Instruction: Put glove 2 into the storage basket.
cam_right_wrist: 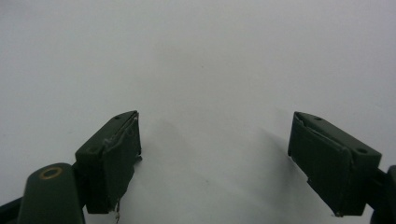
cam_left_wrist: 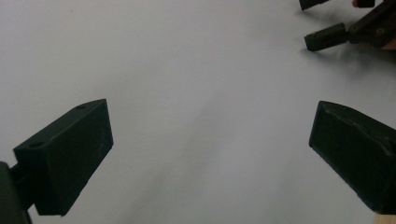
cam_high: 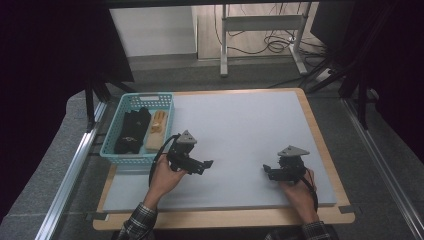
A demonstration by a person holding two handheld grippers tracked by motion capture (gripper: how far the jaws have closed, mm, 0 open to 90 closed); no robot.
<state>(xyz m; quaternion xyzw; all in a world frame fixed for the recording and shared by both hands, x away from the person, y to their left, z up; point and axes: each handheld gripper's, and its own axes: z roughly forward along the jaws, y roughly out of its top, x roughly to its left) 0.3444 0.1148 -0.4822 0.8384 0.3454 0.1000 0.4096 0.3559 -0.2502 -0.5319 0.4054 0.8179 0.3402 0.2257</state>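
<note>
Both grippers, left and right, fingers wide, empty; basket lies far-left, nearer left gripper.

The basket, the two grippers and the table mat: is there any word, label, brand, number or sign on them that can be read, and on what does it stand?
None can be read.
The turquoise basket has a pale tab on its far rim, too small to read.
The left gripper, the right gripper and the grey mat show no writing.
</note>
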